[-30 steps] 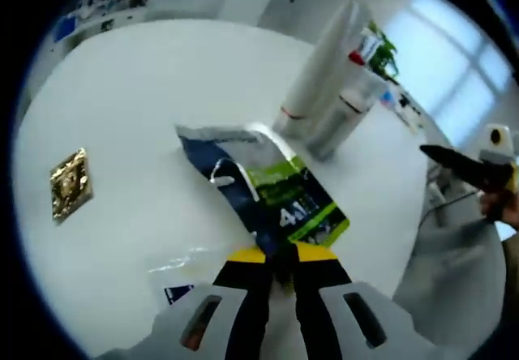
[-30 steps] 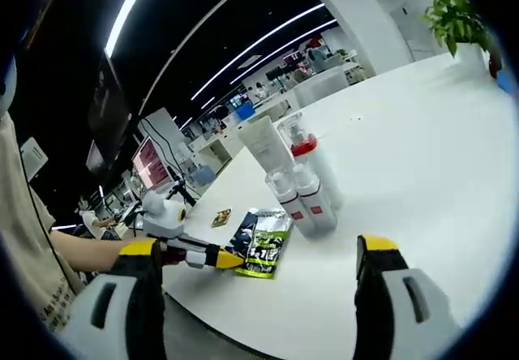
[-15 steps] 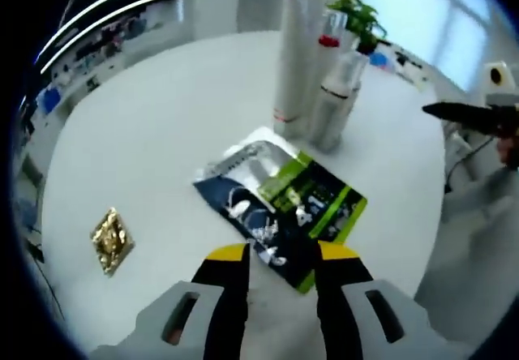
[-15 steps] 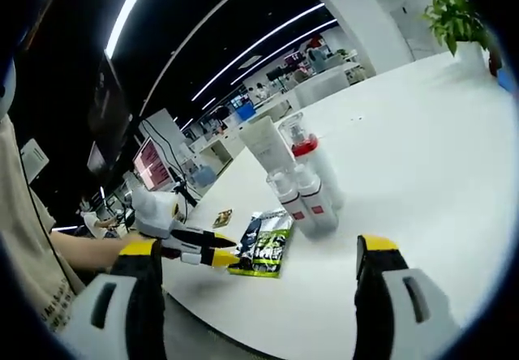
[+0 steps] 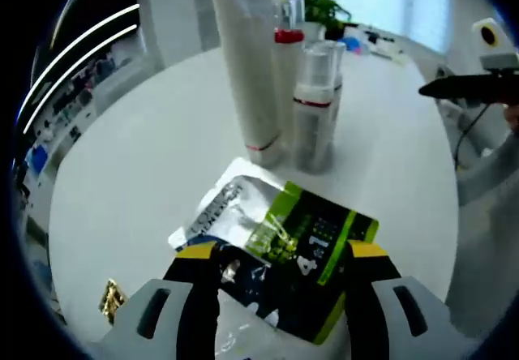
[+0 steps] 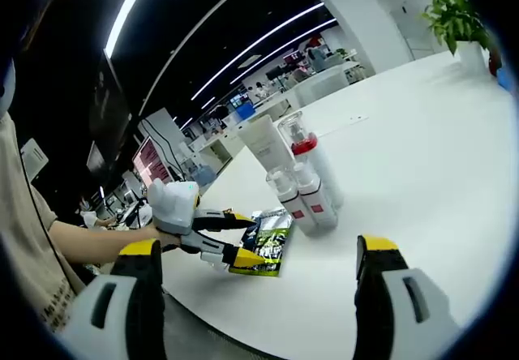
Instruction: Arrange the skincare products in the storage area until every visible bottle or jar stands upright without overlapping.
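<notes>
The left gripper has let go of the green and dark sachet. A second ago its jaws pinched the packet's edge; now they stand wide open, one on each side of it, holding nothing. The sachet lies flat on the white table, just in front of the bottles. Behind it, a tall white tube, a red-collared bottle and two clear-capped pump bottles stand upright, close together. A small gold packet lies off to the side. The right gripper waits well back, wide open and empty. I think the bottles look done.
</notes>
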### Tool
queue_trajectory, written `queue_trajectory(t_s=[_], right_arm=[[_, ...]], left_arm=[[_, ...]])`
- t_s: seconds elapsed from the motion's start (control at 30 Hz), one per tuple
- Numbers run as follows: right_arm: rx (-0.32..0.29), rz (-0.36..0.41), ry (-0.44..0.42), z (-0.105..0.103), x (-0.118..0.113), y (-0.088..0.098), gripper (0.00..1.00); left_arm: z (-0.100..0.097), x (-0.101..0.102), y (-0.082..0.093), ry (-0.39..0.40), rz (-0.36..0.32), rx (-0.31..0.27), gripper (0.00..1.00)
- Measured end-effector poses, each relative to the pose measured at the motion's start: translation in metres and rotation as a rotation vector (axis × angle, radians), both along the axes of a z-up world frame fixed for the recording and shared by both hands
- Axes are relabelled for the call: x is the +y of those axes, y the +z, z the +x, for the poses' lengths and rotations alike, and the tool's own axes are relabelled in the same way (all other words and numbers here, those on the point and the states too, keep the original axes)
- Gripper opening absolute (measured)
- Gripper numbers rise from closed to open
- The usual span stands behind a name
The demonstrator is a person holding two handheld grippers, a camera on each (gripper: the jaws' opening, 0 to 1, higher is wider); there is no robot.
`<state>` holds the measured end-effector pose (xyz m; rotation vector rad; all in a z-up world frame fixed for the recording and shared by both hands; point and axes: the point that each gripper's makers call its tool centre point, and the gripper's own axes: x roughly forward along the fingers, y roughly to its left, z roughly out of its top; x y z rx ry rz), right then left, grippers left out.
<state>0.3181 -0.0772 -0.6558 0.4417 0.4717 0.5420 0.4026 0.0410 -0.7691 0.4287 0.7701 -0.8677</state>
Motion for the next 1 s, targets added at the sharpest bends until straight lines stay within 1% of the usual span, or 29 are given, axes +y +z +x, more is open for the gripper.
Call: queue_trajectory(t_s=[0.03, 0.1, 0.17, 0.33, 0.4, 0.63, 1.0], right_arm=[[0.001, 0.001, 0.000, 0.000, 0.000, 0.000, 1.00], [0.000, 0.003, -0.003, 0.000, 0.000, 0.000, 1.00], [0.001, 0.005, -0.005, 0.000, -0.001, 0.000, 1.00], [0.005, 0.005, -0.005, 0.001, -0.001, -0.001, 1.00], [0.005, 0.008, -0.006, 0.000, -0.001, 0.000, 1.00], [0.006, 0.009, -0.008, 0.001, -0.001, -0.001, 1.00], [0.006, 0.005, -0.010, 0.001, -0.001, -0.001, 1.00]], left_arm=[[0.002, 0.000, -0.003, -0.007, 0.008, 0.006, 0.63], [0.004, 0.001, -0.005, 0.002, -0.005, 0.030, 0.64], [0.006, 0.002, -0.006, -0.001, 0.001, 0.029, 0.68], [0.011, 0.005, -0.010, 0.011, -0.008, 0.052, 0.74], [0.013, 0.006, -0.010, 0.006, -0.007, 0.054, 0.76], [0.021, 0.012, -0.010, 0.003, -0.011, 0.054, 0.77], [0.022, 0.011, -0.010, -0.017, 0.004, 0.067, 0.77]])
